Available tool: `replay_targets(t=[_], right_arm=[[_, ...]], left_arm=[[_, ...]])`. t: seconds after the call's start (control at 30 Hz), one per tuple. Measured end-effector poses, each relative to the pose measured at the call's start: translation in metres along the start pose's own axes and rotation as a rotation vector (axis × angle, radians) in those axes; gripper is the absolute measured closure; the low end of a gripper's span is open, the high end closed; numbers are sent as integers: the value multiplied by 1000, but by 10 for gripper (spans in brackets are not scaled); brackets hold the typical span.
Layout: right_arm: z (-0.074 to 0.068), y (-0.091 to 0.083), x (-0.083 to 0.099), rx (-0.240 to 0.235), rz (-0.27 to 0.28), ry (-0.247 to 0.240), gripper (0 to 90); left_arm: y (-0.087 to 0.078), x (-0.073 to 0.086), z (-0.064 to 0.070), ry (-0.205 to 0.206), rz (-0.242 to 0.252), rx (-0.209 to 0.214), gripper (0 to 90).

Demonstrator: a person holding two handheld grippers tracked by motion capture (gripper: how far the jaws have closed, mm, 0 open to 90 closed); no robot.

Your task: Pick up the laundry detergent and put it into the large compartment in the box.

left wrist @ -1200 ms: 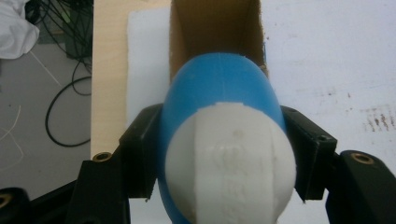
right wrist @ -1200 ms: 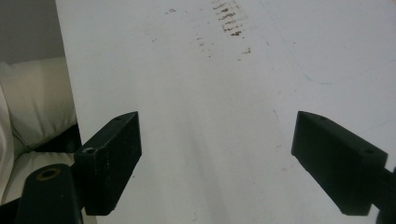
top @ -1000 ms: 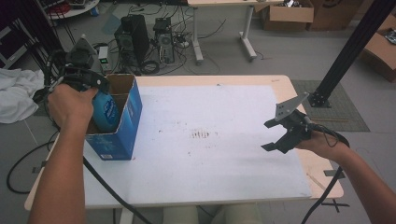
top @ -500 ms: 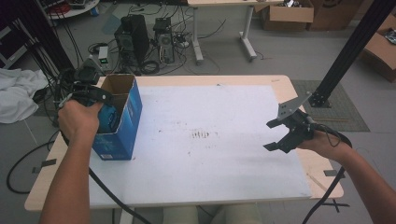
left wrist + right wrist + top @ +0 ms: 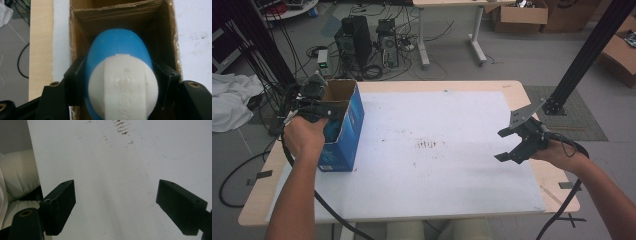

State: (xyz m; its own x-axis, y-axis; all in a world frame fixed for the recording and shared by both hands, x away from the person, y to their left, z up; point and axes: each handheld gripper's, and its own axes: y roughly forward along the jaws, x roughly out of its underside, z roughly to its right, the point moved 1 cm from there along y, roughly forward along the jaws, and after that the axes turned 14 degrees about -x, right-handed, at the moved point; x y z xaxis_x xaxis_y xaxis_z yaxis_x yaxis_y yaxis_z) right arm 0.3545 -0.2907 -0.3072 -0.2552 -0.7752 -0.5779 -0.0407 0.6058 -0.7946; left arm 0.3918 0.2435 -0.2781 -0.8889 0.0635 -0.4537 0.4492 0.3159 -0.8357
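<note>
A blue cardboard box (image 5: 346, 131) stands open-topped at the left edge of the white table top (image 5: 437, 125). My left gripper (image 5: 323, 107) is at the box's mouth, shut on a blue egg-shaped object with a white end (image 5: 120, 75). In the left gripper view the black jaws press on both sides of the object, and the brown inside of the box (image 5: 75, 37) lies beyond it. My right gripper (image 5: 504, 145) hovers open over the right side of the table. Nothing is between its fingers (image 5: 60, 205), with bare white surface below.
A black slanted post (image 5: 582, 60) rises just past the table's right rear corner. Computer towers (image 5: 354, 42) and cables sit on the floor behind, and a white cloth (image 5: 229, 107) lies to the left. Brown smudges (image 5: 428, 145) mark the table's middle.
My left hand has drawn a little toward the near side, and the blue object has sunk lower into the box. The right gripper has stayed put.
</note>
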Motion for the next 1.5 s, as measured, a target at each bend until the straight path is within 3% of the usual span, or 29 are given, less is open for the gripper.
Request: replay_targets(t=[0.43,0.93,1.5], right_arm=[[1,0,0,0,1,2,160],[1,0,1,0,3,9,160],[1,3,2,-2,-9,8,160]], left_arm=[[11,6,5,1,-12,10,384],[13,-2,0,18,-88,39,380],[11,-4,-6,16,-94,63,346]])
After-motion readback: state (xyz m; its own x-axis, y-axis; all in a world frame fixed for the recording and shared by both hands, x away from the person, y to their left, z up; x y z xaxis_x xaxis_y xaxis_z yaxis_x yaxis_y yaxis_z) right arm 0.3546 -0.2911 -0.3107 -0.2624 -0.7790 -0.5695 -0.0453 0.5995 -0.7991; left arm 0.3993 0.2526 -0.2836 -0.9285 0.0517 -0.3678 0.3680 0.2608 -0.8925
